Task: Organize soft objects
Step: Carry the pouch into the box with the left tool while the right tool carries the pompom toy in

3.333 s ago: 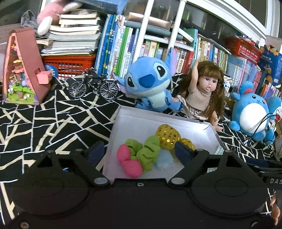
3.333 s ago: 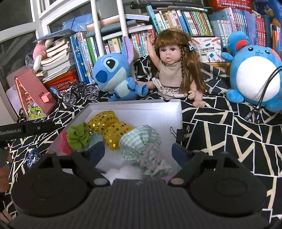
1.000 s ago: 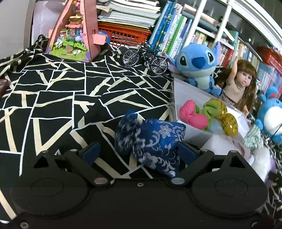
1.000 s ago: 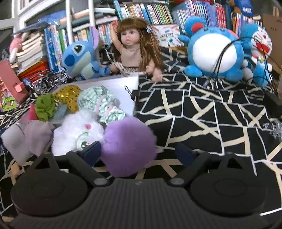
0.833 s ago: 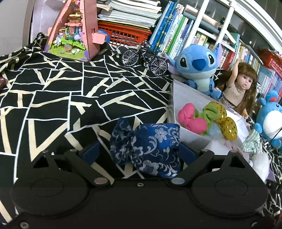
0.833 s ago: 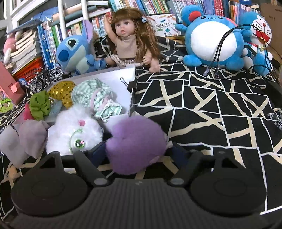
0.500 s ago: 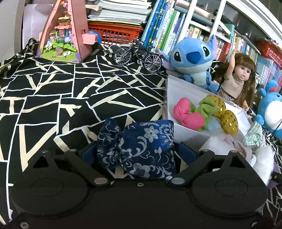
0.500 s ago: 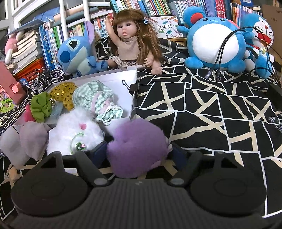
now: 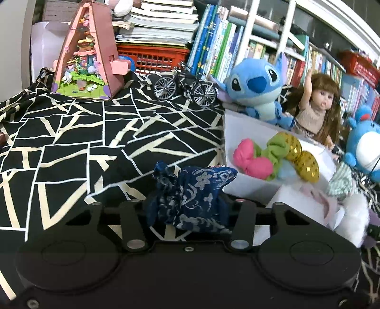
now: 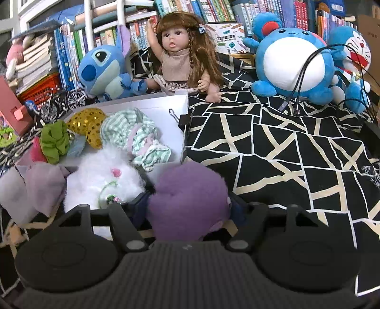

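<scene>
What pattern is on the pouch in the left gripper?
The pouch is dark blue with a silvery-white floral brocade pattern, clearest in the left wrist view.

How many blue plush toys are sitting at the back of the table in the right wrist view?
3. A Stitch plush sits left of the doll, a round white-bellied plush sits to her right, and a Doraemon plush is at the far right. Others may be out of frame.

text: none legible | book spines [image 10: 215, 10]: print too small to read | claw housings: unmarked
</scene>
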A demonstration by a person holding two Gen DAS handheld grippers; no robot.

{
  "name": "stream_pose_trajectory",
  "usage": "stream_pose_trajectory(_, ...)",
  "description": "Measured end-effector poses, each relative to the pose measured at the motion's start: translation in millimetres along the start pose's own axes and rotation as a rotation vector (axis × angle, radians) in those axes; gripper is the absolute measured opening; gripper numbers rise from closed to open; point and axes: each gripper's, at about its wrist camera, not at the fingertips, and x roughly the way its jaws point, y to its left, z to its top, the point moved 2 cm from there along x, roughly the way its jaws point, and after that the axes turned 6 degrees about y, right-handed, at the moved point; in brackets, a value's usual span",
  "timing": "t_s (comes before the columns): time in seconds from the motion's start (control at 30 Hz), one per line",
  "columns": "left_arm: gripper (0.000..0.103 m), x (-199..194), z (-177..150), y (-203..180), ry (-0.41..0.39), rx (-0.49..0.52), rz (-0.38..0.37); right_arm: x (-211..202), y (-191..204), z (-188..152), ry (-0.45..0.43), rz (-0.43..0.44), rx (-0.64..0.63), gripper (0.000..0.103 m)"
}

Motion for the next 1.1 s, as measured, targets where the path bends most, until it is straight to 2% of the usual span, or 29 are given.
stream_pose_trajectory(0.37,0.042,-23.4,37.1,-8.9,-0.074,0.037,-0.019,-24.7,-17.3,28.6,-0.038,0.056,0.082,0.071)
stream_pose_trajectory(0.57,0.042,-24.1,72.6,-25.6,-0.087,0.053,-0.081,-29.1,-17.7,54.8,-0.057,0.088,0.075,0.071)
stream_pose_trajectory(0.87,0.043,-1.6,114.9,-79.2,-0.055,0.143,-0.171,-14.8,2.8,109.6,-0.061,0.156,0.018,0.071)
stream_pose_trajectory(1.0,0.043,24.3,131.4,-95.2,0.006,0.14,-0.208,1.8,13.7,131.7,-0.026,0.203,0.006,0.071)
stream_pose_trajectory(1.1,0.043,47.0,137.4,-101.5,0.045,0.138,-0.194,18.9,22.2,141.8,0.005,0.205,-0.009,0.071)
